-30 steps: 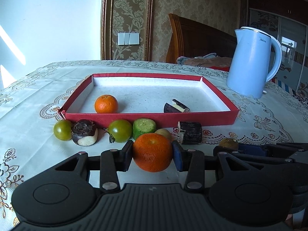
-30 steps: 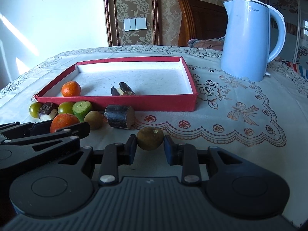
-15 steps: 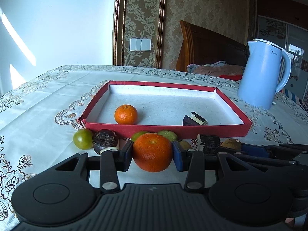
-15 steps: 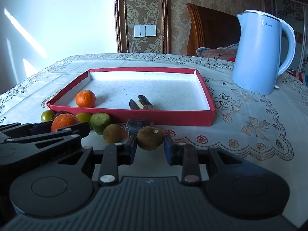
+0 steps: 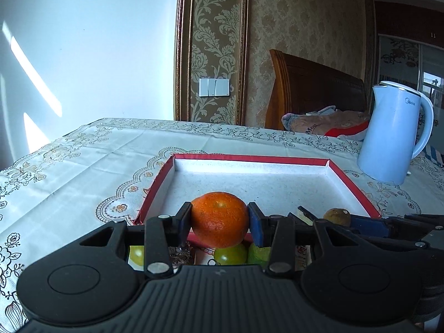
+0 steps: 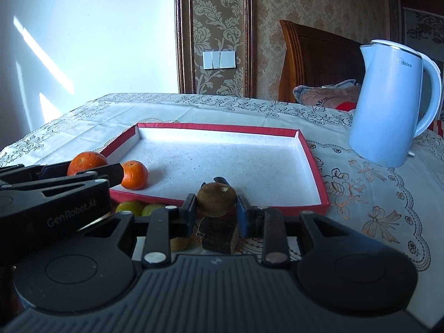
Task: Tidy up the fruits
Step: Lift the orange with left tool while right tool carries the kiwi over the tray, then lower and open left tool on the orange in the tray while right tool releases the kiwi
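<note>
I have an orange [image 5: 219, 223] clamped between the pads of my left gripper [image 5: 220, 223], lifted off the tablecloth and poised above the near edge of the red tray [image 5: 347, 179]. My right gripper [image 6: 216, 208] is closed on a brown kiwi-like fruit [image 6: 216, 199], also raised, over the same near edge further toward the right corner. Inside the tray, a second orange [image 6: 134, 174] sits by the near-left corner, with a dark cut piece [image 6: 220, 179] mostly hidden behind the brown fruit. Outside the near edge lie green fruits [image 6: 129, 207] and a dark stub [image 6: 219, 236] on the cloth.

The risk I see is crowding — the two grippers sit close side by side, so they could knock together on lowering. Released high, my orange would likely roll into the one already there, or back over the low rim. The blue kettle [image 6: 388, 105] stands well apart.
</note>
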Available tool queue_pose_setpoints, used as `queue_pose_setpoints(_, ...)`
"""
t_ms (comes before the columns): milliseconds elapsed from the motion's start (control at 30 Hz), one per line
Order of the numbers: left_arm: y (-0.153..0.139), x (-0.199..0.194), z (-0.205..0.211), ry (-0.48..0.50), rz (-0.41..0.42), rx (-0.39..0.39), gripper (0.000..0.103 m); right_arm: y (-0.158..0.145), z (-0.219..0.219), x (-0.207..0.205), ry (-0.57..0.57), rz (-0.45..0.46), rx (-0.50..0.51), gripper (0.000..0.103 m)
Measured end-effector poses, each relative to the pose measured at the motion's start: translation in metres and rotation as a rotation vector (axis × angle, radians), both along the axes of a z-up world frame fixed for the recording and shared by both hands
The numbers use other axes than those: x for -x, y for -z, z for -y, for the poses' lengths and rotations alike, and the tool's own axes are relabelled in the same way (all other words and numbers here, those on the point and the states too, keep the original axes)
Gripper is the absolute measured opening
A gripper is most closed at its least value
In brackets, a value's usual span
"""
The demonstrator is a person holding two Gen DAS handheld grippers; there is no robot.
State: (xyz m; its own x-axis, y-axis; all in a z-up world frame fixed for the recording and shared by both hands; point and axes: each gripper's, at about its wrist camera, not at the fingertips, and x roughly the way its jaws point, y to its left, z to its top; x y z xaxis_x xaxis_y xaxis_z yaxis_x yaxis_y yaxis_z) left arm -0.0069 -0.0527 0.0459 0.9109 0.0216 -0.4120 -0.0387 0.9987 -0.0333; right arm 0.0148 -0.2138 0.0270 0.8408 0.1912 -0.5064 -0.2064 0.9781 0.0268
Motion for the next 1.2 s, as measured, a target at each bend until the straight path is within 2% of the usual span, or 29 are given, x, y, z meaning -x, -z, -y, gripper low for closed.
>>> queue_pose_setpoints(300,0.004,-0.015,-0.015,-0.042,0.0,0.006,0.042,0.0,0.009,-0.006,0.009,0.015,-0.015,0.029)
queue_pose_setpoints(600,0.001,-0.025,-0.041,-0.101,0.009,0.005,0.042,-0.006,0.042,-0.012,0.049,0.031,-0.036,0.029)
queue_pose_setpoints(700,-0.003,-0.034,-0.05,-0.119,0.005,0.029,0.042,-0.009,0.047,-0.018,0.043,0.03,-0.043,0.029)
queue_pose_setpoints(833,-0.005,-0.041,-0.034,-0.071,0.002,0.01,0.042,-0.01,0.036,-0.025,0.0,0.038,-0.02,0.029)
queue_pose_setpoints(1000,0.004,-0.058,-0.006,-0.011,-0.043,-0.016,0.042,-0.001,0.035,-0.046,0.04,0.006,0.021,0.029)
queue_pose_setpoints(1200,0.022,-0.084,0.011,0.002,-0.108,-0.032,0.042,0.015,0.046,-0.062,0.054,-0.062,-0.029,0.029)
